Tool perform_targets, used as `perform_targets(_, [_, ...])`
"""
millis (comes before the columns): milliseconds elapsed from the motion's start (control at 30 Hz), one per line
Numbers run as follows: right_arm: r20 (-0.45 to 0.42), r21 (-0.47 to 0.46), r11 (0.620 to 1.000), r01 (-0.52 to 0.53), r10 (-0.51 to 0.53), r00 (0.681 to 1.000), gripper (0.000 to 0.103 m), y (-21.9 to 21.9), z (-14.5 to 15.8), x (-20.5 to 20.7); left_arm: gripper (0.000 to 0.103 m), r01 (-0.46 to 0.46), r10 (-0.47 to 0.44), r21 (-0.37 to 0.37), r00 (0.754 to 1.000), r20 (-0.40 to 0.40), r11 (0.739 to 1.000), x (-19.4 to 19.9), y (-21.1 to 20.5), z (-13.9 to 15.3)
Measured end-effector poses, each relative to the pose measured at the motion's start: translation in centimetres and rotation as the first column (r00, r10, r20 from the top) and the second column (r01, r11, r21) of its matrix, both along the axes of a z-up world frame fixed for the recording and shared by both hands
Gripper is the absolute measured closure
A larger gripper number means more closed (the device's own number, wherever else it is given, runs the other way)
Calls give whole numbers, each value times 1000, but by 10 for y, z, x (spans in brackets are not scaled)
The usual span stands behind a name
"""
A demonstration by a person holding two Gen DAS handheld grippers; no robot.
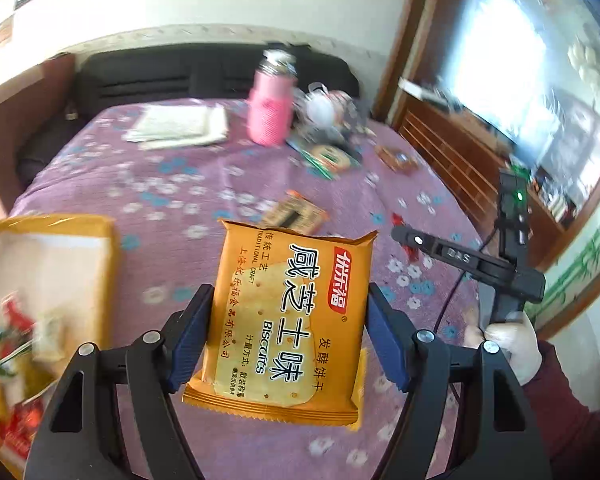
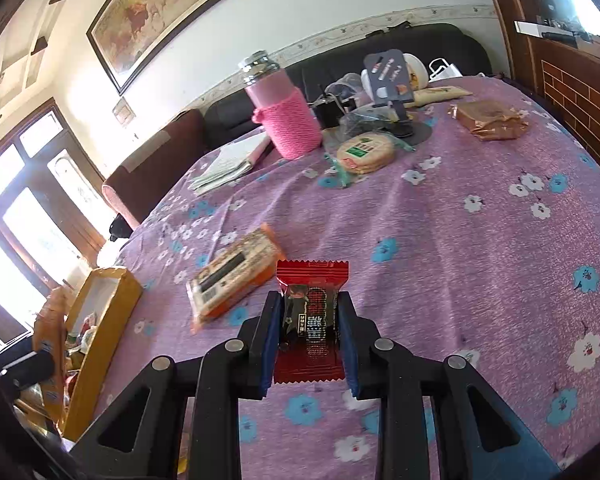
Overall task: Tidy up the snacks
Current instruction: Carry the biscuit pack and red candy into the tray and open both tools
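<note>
My left gripper (image 1: pixel 290 300) is shut on an orange biscuit packet (image 1: pixel 288 320) and holds it above the purple flowered tablecloth (image 1: pixel 180 184). My right gripper (image 2: pixel 309 300) is shut on a small red snack packet (image 2: pixel 310 320) just above the cloth. The right gripper also shows in the left wrist view (image 1: pixel 404 238) at the right. A yellow cardboard box (image 1: pixel 56 264) with several snacks inside stands at the left edge of the table; it shows in the right wrist view (image 2: pixel 100 320) too. An orange-edged snack packet (image 2: pixel 232 276) lies on the cloth left of the red packet.
A pink knit-covered bottle (image 2: pixel 288 112) stands at the back. Beside it are a round rice-cracker pack (image 2: pixel 366 152), a brown wrapped cake (image 2: pixel 490 118), a phone stand (image 2: pixel 392 80) with bags, and folded papers (image 2: pixel 228 164). A black sofa (image 2: pixel 420 48) lies behind the table.
</note>
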State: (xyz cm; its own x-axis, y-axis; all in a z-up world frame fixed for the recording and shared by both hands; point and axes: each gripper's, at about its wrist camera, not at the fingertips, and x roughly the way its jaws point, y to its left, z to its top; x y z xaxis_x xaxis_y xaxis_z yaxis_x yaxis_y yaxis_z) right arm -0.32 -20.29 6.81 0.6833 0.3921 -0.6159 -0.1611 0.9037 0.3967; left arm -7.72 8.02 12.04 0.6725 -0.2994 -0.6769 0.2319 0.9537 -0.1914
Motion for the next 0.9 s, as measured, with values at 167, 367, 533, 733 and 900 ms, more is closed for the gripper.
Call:
perform_targets(167, [-3,37,996,-84,84,996,75,38,23,-23,30,-133,133,-8,991,33,991,-24,65,14])
perform_targets(367, [34,18,965,-262,261,965,75,127,71,-45,30,-313,312,22,950,19,950,-30,147,8])
perform_targets(533, [-15,27,923,-384,385,923,75,211,76,-45,30,-430,429,1,902,-36,903,-18,205,-13])
perform_targets(733, [-131,-35,895,-446,438,889,75,312,41,-28,30,-506,498,-46,859,-115,861,2,248,-39])
perform_targets(900, [-195,-98,895,-436,412,890,75,364,11,-6,30,-530,513,-63,839,-180,845,23,268,-57])
